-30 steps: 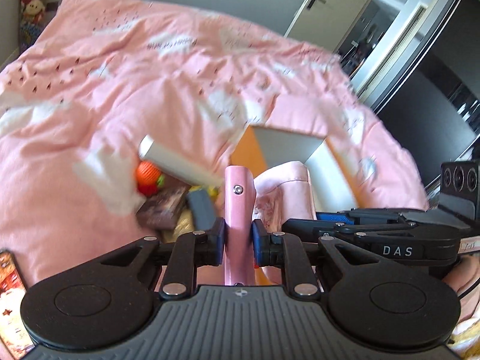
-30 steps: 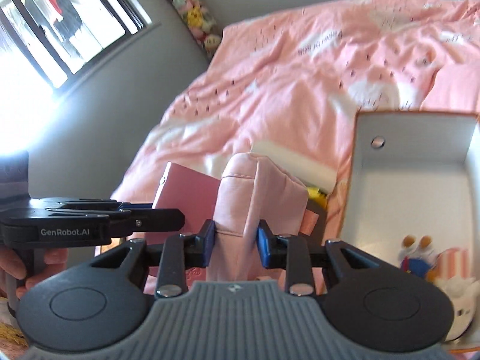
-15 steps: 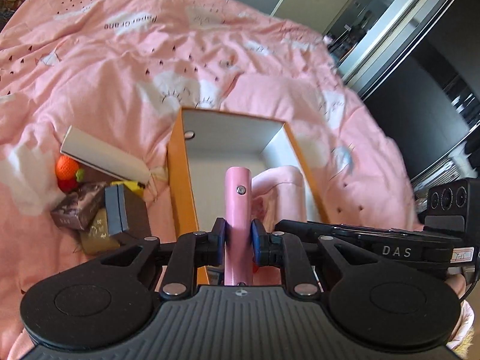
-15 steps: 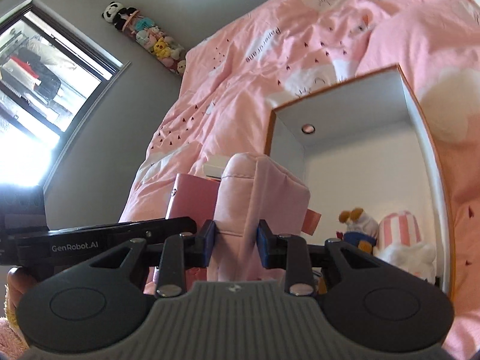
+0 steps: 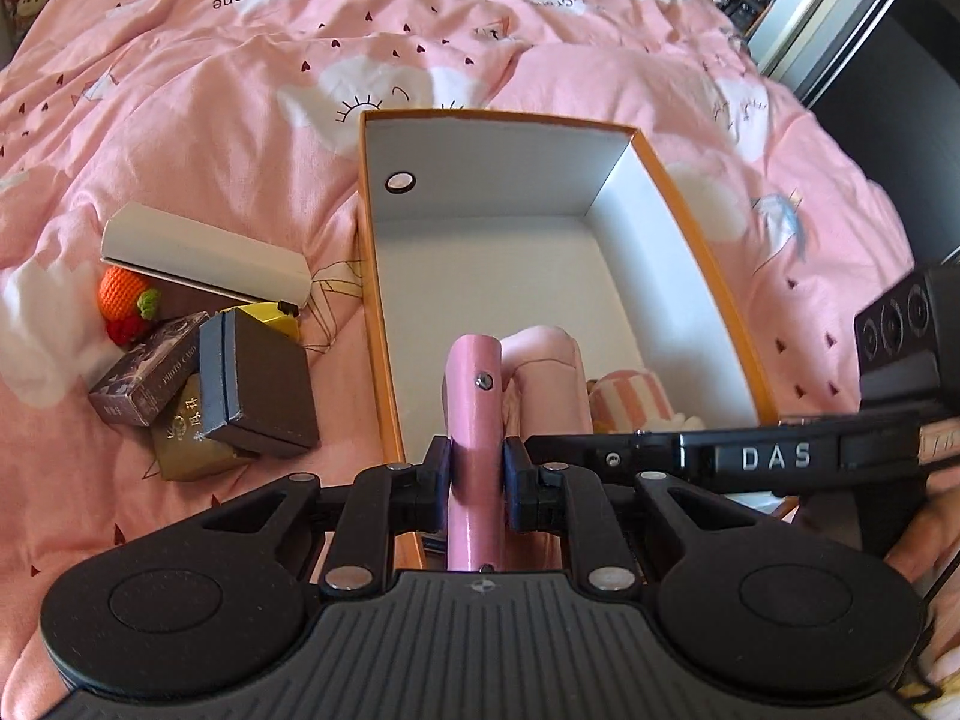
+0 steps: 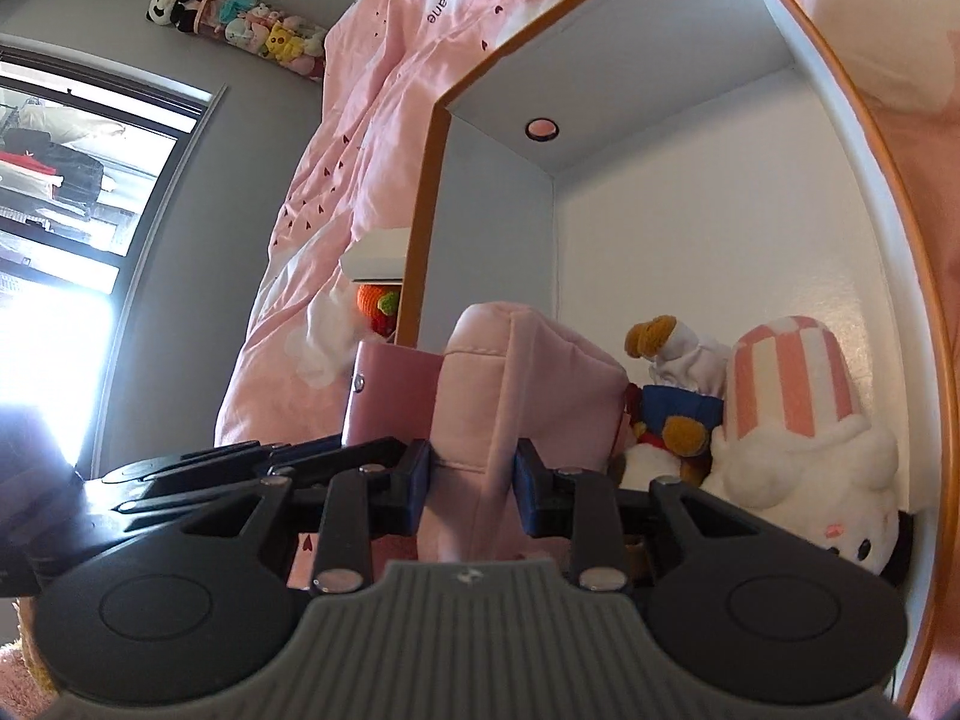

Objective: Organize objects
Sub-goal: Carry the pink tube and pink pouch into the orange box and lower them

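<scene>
The left gripper is clamped on a pink case at lower centre; the right gripper pinches a pink fabric pouch — both held over the orange box.

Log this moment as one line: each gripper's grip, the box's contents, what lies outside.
left gripper: shut on pink case | right gripper: shut on pink fabric pouch | orange-rimmed white box: plush toys inside | small boxes: on bedspread

- Box: matt white card inside, orange edge.
- Pouch: soft pink cloth, stitched.
- Wallet: smooth pink, metal stud.
- Quilt: printed cotton-like cloth.
</scene>
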Demonstrator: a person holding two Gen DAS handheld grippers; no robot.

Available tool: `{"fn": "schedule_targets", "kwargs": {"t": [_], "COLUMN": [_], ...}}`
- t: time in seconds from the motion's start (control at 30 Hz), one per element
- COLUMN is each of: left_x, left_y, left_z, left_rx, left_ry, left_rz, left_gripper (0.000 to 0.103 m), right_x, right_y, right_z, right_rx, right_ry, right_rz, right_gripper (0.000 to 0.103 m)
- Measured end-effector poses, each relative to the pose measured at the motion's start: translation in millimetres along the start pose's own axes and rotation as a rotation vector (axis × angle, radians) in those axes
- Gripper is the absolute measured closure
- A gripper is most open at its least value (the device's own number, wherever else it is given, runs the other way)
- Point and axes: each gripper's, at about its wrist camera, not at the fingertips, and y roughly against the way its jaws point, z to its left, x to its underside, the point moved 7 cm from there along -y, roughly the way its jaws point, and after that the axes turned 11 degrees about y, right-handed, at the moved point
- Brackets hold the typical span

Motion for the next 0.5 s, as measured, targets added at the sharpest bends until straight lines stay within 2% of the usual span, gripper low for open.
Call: {"fn": "schedule_targets", "kwargs": {"t": [0.17, 0.37, 0.5], "left_x": [2, 4, 5], "left_y": [-5, -6, -14], "left_z": [9, 15, 16], "left_rx": [-0.031, -0.051, -0.049], "left_ry": [0.018, 0.035, 0.029], "left_rz": [0.028, 0.032, 0.061], "left_gripper": [0.083, 0.083, 0.083], "right_x": [-2, 2, 6], "right_y": [-10, -23, -27], "right_z": [3, -3, -11], "right_rx": [-0.021, -0.072, -0.041], "right_ry": [0.007, -0.066, -0.086], "right_rz": [0.033, 0.035, 0.063], "right_gripper": [0.072, 0.072, 0.072]}}
